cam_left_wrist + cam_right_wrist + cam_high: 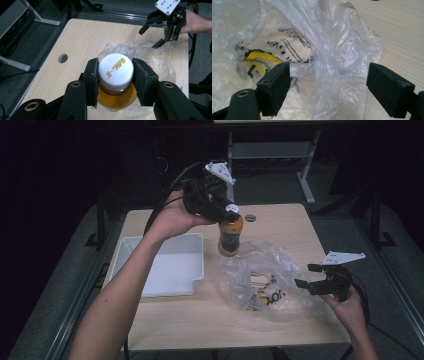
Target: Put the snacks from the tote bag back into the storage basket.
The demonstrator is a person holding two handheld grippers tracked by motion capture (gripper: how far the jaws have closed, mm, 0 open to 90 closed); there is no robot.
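My left gripper is shut on the white cap of an amber bottle, which hangs upright above the far edge of a clear plastic bag. In the left gripper view the pads clamp the cap of the bottle on both sides, and my left gripper looks straight down on it. My right gripper stands open at the bag's right edge. In the right gripper view my right gripper has crumpled plastic of the bag between its jaws, untouched; a yellow and black printed item lies inside.
A white tray sits on the table's left half. A round hole is in the wooden tabletop near the far edge. Table legs and a dark floor lie beyond the far edge.
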